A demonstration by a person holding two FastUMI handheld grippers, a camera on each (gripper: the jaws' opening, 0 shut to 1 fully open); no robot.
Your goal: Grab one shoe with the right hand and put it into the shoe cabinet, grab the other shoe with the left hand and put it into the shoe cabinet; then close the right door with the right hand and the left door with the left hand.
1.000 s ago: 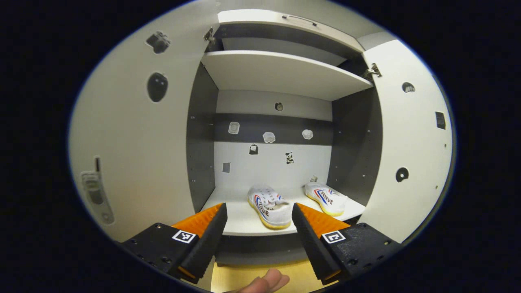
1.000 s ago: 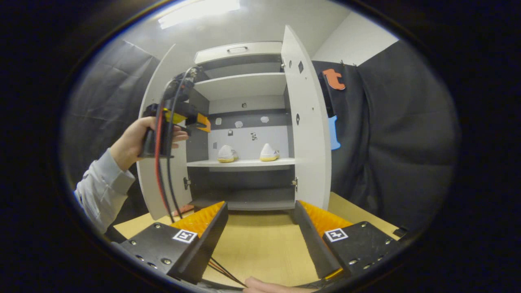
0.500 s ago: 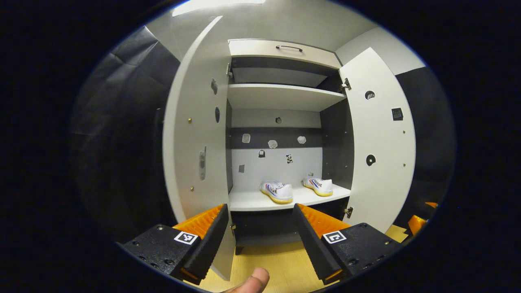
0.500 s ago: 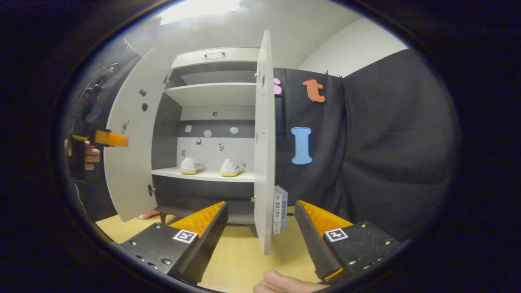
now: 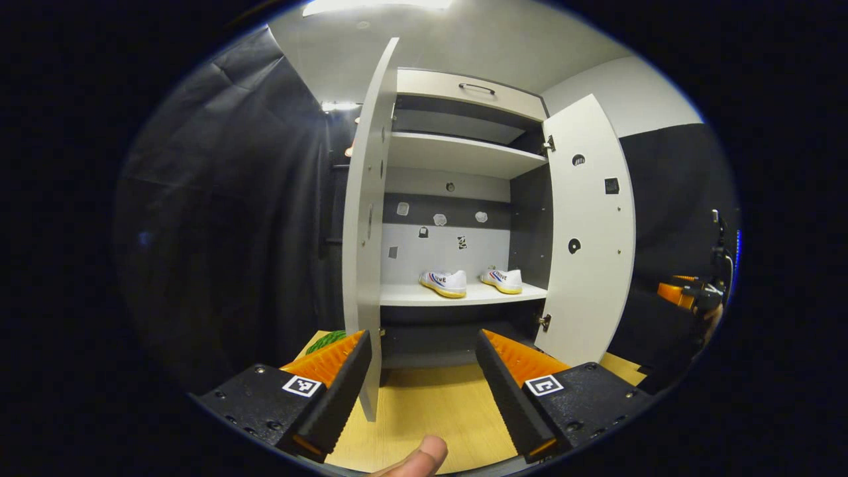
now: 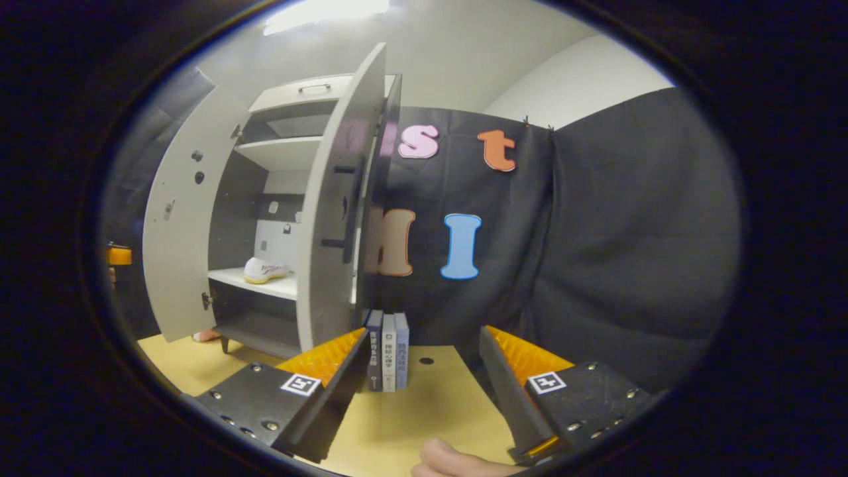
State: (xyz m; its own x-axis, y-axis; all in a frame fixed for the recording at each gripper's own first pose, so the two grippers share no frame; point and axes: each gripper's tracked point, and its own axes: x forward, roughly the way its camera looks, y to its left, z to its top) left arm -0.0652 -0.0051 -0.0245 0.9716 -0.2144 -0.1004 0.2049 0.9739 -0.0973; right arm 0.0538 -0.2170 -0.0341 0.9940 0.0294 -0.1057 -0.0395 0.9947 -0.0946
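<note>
Black cloth walls the booth behind a pale wooden tabletop point(image 5: 430, 404) where the shoe cabinet point(image 5: 457, 199) stands with both doors swung wide. I see both shoes point(image 5: 444, 283) point(image 5: 502, 280) side by side on its middle shelf point(image 5: 457, 295). My left tongs point(image 5: 421, 377) gape empty beside the left door point(image 5: 366, 252); my right tongs point(image 6: 424, 374) gape empty too, near the right door point(image 6: 338, 218) and three upright books point(image 6: 387, 358).
</note>
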